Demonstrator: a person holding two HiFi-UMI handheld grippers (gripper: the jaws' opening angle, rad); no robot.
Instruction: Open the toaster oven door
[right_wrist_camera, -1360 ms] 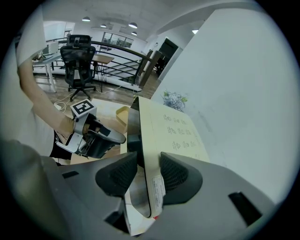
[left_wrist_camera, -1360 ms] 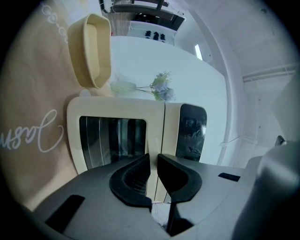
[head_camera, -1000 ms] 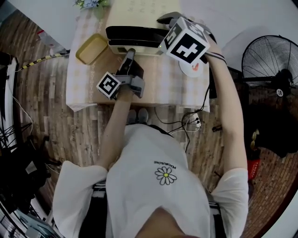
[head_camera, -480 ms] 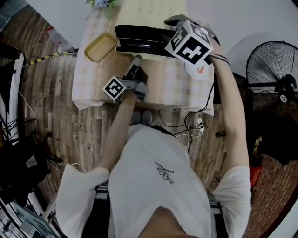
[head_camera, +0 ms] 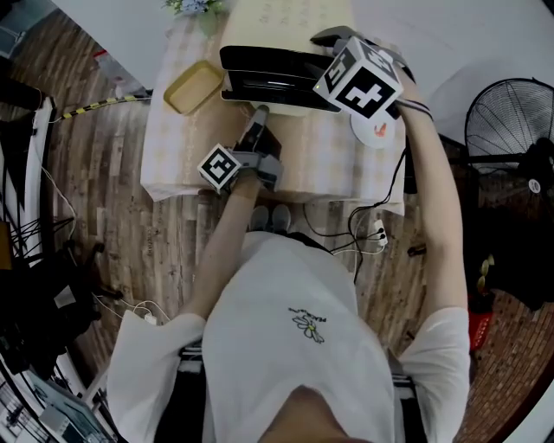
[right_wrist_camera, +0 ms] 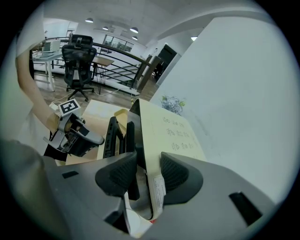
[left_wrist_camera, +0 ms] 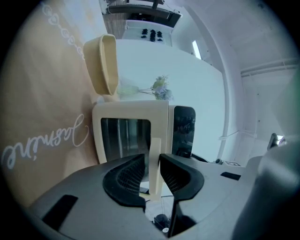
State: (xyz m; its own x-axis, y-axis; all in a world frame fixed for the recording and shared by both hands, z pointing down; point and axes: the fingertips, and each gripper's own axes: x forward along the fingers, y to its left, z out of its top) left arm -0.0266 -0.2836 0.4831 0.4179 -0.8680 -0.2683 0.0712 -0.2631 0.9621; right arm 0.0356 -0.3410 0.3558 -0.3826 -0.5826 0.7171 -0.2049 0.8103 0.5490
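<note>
The cream toaster oven [head_camera: 286, 22] stands at the back of the bench [head_camera: 320, 164], its dark glass door [head_camera: 268, 73] slightly ajar. The left tongs [left_wrist_camera: 152, 161] have just been opening. Their pads stand a little apart, with the door handle [left_wrist_camera: 155, 145] between them. The right tongs [right_wrist_camera: 149, 161] are clamped on the oven's upper edge.

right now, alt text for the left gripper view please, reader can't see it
The jaws of the left gripper straddle the cream door handle of a toaster oven and have just been opening, with a slight gap on one side. The oven's glass door faces the camera; a yellow tray and small flowers lie beyond.
</note>
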